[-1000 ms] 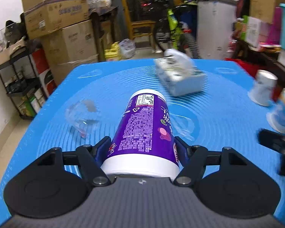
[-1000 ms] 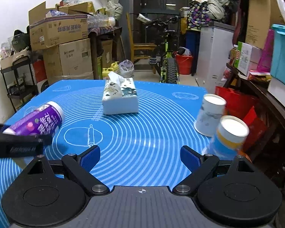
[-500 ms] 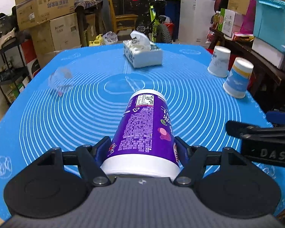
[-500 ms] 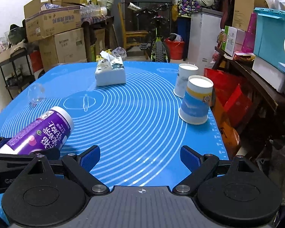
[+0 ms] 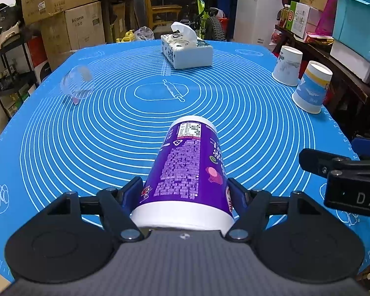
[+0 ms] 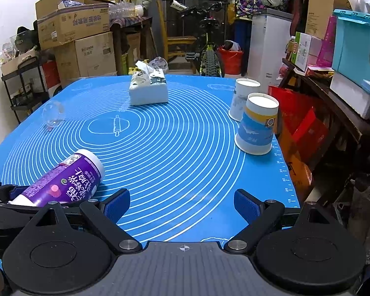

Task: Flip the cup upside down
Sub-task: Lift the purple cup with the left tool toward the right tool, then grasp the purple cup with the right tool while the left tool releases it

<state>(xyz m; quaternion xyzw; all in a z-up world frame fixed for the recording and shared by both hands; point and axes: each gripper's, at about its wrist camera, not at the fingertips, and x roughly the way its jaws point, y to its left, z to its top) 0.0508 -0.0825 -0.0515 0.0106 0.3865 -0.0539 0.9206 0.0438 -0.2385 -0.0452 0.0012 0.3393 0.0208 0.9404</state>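
Left wrist view, from the left edge across: a clear glass cup [image 5: 77,83] lies tipped on the blue mat [image 5: 86,133], well apart from everything else. At the middle the left gripper [image 5: 185,192] pinches the purple cup [image 5: 187,170] between its blue pads, the cup lying along the fingers with its white end pointing away over the mat (whether it touches the mat I cannot tell). Beyond it a tissue box [image 5: 187,51] sits at the far side. Further right two paper cups stand upside down just beside each other near the mat's edge: a white cup [image 5: 287,65] and a blue-and-yellow cup [image 5: 312,87].

From the right wrist view, the purple cup [image 6: 64,180] shows tilted at the lower left, and the right gripper [image 6: 182,202] hangs over bare mat with its fingers spread wide, holding nothing.
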